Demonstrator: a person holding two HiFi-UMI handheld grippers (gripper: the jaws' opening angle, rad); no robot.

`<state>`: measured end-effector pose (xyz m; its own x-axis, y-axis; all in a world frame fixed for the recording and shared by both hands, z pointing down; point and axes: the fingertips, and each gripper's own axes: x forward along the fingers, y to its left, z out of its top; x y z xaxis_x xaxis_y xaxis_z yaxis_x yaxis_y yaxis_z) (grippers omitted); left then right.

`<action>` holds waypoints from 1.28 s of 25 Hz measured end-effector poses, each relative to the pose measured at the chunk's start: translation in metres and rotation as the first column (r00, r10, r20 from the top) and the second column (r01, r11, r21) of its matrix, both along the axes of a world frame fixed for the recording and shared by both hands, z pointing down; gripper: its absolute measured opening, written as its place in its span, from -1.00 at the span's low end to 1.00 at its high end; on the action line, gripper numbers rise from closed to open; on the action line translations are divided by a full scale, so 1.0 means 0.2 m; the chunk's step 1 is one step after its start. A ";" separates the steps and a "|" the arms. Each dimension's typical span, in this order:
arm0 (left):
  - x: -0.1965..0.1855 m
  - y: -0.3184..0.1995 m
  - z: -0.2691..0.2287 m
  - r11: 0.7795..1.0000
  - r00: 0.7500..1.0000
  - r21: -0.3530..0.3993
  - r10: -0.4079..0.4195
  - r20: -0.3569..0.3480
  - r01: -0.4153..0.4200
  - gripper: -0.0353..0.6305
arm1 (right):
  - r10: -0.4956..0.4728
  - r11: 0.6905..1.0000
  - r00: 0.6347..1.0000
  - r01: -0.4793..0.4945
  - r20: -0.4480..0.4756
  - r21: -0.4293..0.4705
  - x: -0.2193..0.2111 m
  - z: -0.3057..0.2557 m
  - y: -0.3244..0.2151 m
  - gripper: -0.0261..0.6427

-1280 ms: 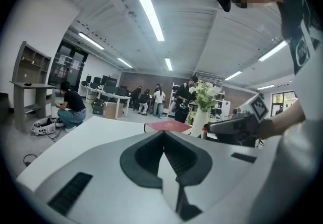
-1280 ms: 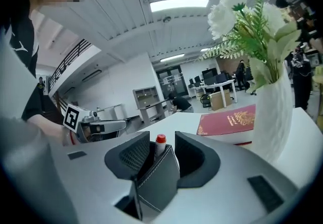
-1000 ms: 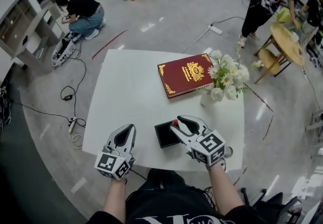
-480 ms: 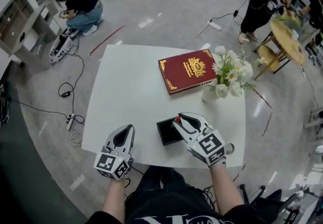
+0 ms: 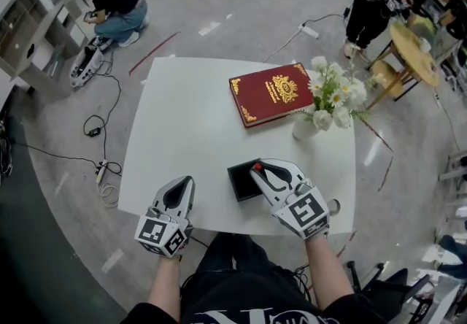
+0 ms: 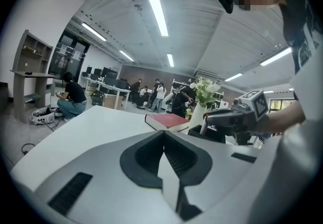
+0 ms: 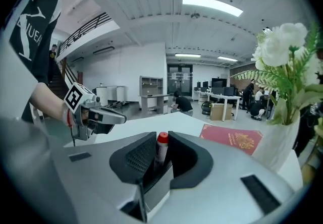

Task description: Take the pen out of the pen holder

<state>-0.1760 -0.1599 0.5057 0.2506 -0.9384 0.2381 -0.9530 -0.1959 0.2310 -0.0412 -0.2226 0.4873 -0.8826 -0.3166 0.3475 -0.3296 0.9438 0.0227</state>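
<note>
right gripper [image 5: 260, 168]: jaws just closing, now pressed on the red-capped pen [image 7: 162, 141] | pen: upright in the black pen holder [image 5: 238, 182], near edge of white table [image 5: 182, 118] | left gripper [image 6: 164, 140]: jaws together, empty, left of holder

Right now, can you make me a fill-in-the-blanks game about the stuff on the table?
The pen has a ___ cap.
The flowers are ___.
The book is ___, not open.
The pen stands between the jaws of the ___ gripper.
Missing words: red, white, closed, right. Those jaws have just been closing on the pen.
</note>
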 end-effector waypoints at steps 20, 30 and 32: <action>-0.02 0.05 -0.13 0.998 0.999 0.050 0.027 0.019 -0.028 -0.89 | 0.149 0.988 0.960 -0.139 0.238 -0.061 0.16 -0.33 0.01 -0.68; 0.00 0.04 -0.19 0.996 0.998 0.077 0.050 0.024 -0.051 -0.89 | 0.193 0.981 0.936 -0.181 0.296 -0.066 0.21 -0.47 0.04 -0.68; 0.00 0.04 -0.20 0.995 0.998 0.081 0.051 0.025 -0.053 -0.89 | 0.213 0.977 0.926 -0.196 0.311 -0.085 0.23 -0.51 0.04 -0.68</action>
<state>-0.1759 -0.1525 0.4662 0.2946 -0.9407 0.1680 -0.9460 -0.2623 0.1903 0.0041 -0.2143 0.3862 -0.8673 -0.4910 0.0817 -0.4977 0.8522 -0.1616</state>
